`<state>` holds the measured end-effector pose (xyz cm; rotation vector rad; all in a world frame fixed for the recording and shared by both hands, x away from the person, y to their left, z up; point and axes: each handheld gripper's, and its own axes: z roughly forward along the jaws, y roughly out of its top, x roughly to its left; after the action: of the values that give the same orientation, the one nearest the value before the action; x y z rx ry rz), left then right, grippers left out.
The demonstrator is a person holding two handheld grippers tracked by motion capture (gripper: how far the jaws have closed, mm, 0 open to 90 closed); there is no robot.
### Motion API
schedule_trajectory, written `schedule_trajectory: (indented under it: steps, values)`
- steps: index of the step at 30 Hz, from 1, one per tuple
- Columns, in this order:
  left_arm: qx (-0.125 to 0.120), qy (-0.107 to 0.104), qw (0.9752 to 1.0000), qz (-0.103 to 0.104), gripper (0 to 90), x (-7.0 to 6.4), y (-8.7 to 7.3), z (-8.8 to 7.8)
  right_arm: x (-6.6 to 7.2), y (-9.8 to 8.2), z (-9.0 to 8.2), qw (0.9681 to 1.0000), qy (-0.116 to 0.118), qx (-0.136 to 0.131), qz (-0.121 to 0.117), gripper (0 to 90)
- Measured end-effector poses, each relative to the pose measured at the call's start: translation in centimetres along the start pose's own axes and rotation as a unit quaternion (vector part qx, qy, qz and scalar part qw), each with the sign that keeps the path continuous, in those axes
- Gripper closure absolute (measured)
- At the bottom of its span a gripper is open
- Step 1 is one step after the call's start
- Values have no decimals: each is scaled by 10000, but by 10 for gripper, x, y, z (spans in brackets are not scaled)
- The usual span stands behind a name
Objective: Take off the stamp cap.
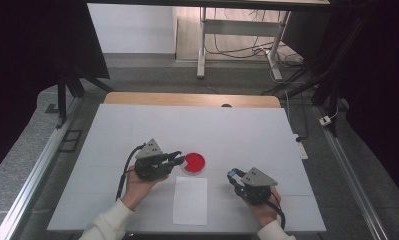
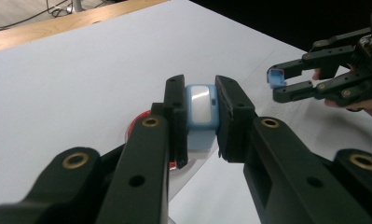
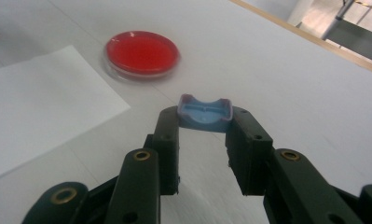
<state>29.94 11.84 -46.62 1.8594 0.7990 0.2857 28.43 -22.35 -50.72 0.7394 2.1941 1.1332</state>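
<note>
On the white table [image 1: 137, 125], the left gripper [image 1: 177, 159] is clamped on a pale blue, white-topped block [image 2: 201, 112] wedged between its jaws, with the red dish [image 1: 194, 163] just beyond its tips at about 3 o'clock in the high view and half hidden under the jaws in the left gripper view. The right gripper [image 1: 232, 174], near the table's 5 o'clock area, is closed on a small blue cap [image 3: 205, 113] pinched at its very tips, and from there the red dish sits at 11 o'clock, well apart. A white sheet of paper [image 1: 190, 200] lies flat at 6 o'clock from the dish, between the two hands.
</note>
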Motion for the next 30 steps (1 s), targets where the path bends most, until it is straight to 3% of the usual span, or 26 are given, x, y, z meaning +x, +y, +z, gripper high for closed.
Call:
schedule_trajectory:
  steps: [12, 17, 30]
  values:
    - [21, 11, 10000, 15, 751, 1, 0, 1, -22, -22, -31, 9988, -452, 114, 126, 654]
    - [21, 27, 10000, 36, 751, 0, 1, 1, -30, -28, -36, 9984, -499, 134, 213, 653]
    - [44, 129, 9998, 125, 751, 1, 2, 1, -30, -29, -36, 9986, -449, 141, 223, 653]
